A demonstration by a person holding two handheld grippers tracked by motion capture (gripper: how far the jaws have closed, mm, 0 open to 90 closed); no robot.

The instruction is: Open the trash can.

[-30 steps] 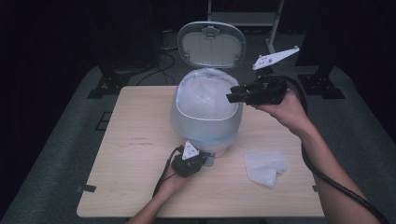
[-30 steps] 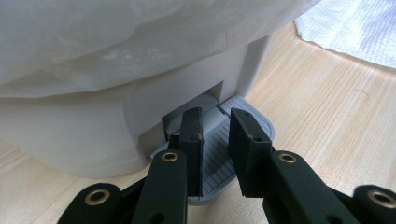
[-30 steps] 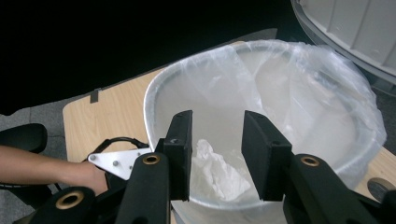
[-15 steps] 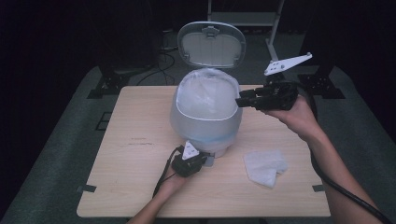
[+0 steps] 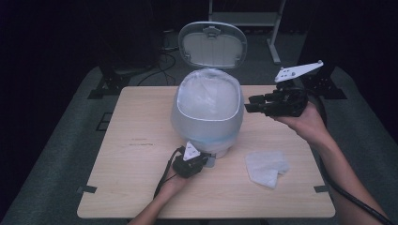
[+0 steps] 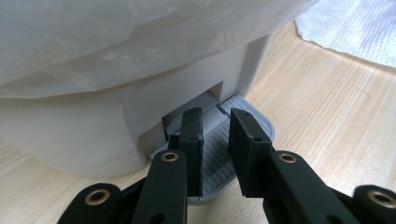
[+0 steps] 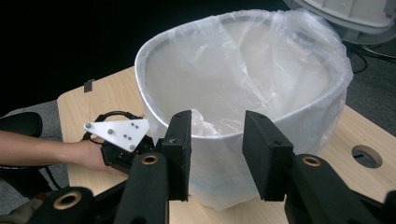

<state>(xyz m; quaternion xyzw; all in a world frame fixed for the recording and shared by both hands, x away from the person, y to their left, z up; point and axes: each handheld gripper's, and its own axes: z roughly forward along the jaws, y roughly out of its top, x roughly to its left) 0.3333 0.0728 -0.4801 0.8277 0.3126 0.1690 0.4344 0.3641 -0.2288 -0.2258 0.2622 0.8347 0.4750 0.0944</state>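
White plastic bin, lined with a clear bag, stands mid-surface with its lid tipped up behind it. My left tool sits low at the bin's near side, jaws close together with a narrow gap, nothing between them, tips resting over the grey ribbed pedal at the bin's foot. Judgement: the pedal is being pressed to keep the lid up. To do this well, I should bear straight down on the pedal's middle, steady, without sliding off its edge or shoving the bin.

My right tool hangs in the air just right of the bin's rim, jaws spread and empty, pointing toward the opening. A folded white cloth lies on the surface, near and to the right of the bin.
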